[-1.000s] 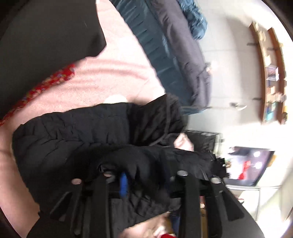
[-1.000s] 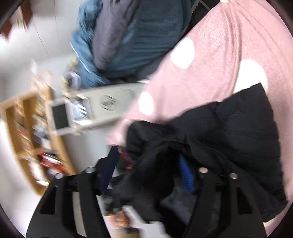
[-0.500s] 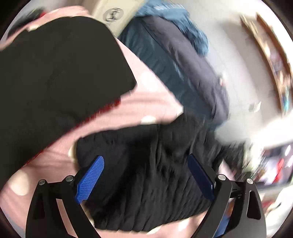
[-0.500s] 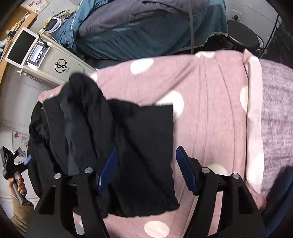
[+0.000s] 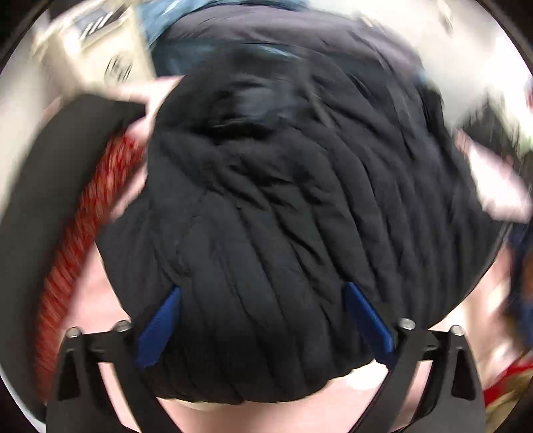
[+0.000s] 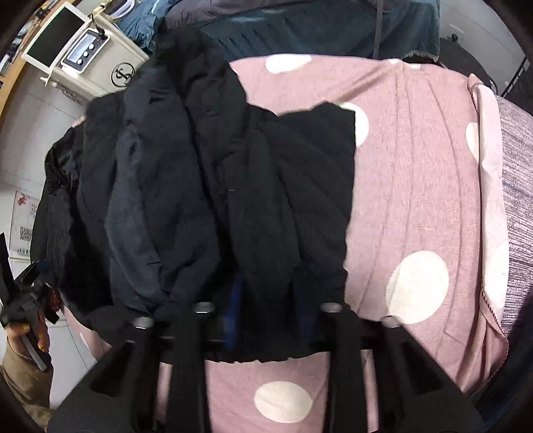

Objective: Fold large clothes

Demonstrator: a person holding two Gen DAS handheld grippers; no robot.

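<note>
A black quilted jacket [image 6: 206,186] lies crumpled on the pink polka-dot bedspread [image 6: 416,186]. My right gripper [image 6: 269,316] is shut on the jacket's near hem, with cloth bunched over its blue pads. In the blurred left wrist view the jacket [image 5: 283,200] fills the frame. My left gripper [image 5: 263,319] is open, its blue pads [image 5: 160,323] spread wide over the jacket's near edge, gripping nothing.
A flat black garment [image 6: 316,160] lies under the jacket on the right. A white machine with a screen [image 6: 86,50] stands at the bed's far left. Dark blue bedding [image 6: 316,23] lies behind. A red patterned strip [image 5: 76,239] shows left of the jacket.
My right gripper has come down and shut on the jacket's hem; it was open half a second ago. My left gripper, open since letting go, has moved in close over the jacket.
</note>
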